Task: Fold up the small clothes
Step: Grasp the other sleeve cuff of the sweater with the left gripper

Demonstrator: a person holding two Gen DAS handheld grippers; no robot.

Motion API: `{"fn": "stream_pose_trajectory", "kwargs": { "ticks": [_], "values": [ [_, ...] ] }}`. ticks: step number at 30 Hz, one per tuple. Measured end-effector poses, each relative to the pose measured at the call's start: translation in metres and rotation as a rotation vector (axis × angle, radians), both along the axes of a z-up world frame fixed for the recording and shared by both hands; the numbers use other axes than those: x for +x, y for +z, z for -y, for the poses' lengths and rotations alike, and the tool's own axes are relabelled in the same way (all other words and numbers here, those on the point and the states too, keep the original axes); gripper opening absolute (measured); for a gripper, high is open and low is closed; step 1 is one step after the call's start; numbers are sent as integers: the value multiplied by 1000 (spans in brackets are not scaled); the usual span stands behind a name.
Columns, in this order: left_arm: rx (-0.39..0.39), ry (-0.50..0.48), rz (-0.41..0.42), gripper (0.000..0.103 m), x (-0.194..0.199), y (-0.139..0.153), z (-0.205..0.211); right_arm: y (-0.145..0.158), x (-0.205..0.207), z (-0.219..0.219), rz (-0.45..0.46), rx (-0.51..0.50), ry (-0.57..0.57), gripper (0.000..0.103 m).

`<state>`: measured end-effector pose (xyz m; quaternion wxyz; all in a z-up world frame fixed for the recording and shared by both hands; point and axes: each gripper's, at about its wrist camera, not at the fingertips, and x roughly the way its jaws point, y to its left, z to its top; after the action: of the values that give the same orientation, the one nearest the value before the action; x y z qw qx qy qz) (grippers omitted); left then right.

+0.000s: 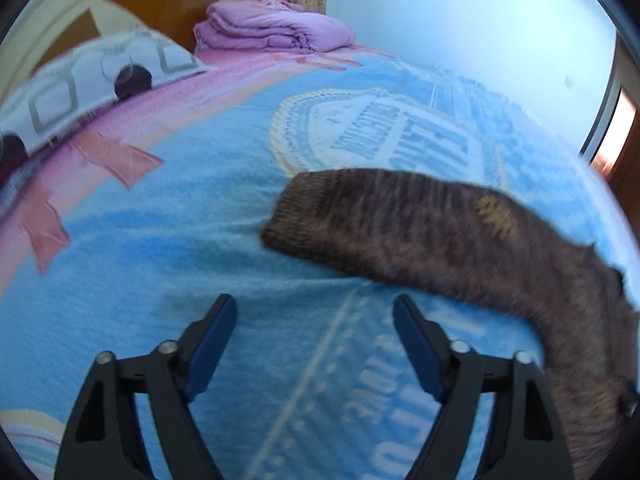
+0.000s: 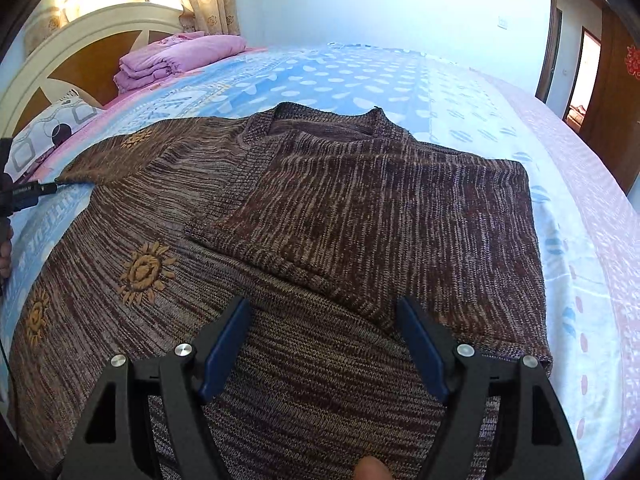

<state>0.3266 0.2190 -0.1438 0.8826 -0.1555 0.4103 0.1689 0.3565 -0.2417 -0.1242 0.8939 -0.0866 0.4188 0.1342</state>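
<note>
Folding a brown knit sweater on a bed, mid-sequence: item lies flat across the blue printed blanket, filling the centre and lower part of the right wrist view. One side, with its sleeve, is already turned in over the body, seen right of centre in that view; the other sleeve is still stretched outward, its ribbed cuff at mid-frame in the left wrist view, blurred, so whether it lies quite flat is uncertain. Left gripper: tongs wide, nothing between them, poised over bare blanket just below and left of that cuff. Right gripper: tongs wide, empty, poised over the sweater's lower body at bottom centre. Other contents: folded purple quilt at upper left by the headboard; patterned pillow at left. Step in hand, by judgement: second side fold. Next move likely calls for the left tongs to close on the cuff and carry the sleeve across the body, matching the folded side.
</note>
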Motion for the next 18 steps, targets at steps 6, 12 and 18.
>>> {"fn": "stream_pose_trajectory", "kwargs": {
  "ticks": [6, 12, 18],
  "values": [
    [-216, 59, 62, 59, 16, -7, -18, 0, -2, -1, 9, -10, -4, 77],
    [-338, 123, 134, 52, 26, -12, -37, 1, -2, -1, 14, -15, -5, 78],
    [-325, 141, 142, 32, 38, -17, -42, 1, -2, -1, 14, -15, -5, 78]
  ]
}}
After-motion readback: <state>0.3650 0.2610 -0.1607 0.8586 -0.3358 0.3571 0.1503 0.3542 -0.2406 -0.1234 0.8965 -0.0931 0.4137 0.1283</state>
